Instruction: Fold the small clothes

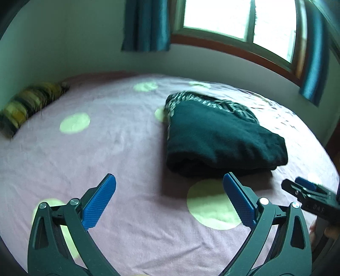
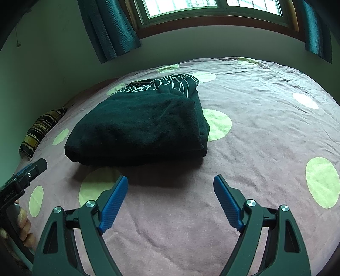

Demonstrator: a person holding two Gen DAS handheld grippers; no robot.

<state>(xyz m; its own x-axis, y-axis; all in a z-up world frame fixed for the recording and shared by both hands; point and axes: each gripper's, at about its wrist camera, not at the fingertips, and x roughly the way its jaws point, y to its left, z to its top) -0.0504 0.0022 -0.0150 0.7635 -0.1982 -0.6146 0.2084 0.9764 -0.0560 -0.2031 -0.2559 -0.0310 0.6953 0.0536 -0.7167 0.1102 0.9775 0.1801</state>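
A dark garment lies folded into a thick rectangular bundle on the bed, with a white line print along its far edge. In the right wrist view the same garment sits ahead and to the left. My left gripper stands open just short of the bundle's near edge, nothing between its blue pads. My right gripper is open too, over bare sheet near the bundle's front right corner. Each gripper shows at the edge of the other's view: the right one, the left one with fingers of a hand on its handle.
The bed carries a mauve sheet with pale green dots. A striped yellow and black pillow lies along the wall at far left. Behind the bed are a wall, a window and teal curtains.
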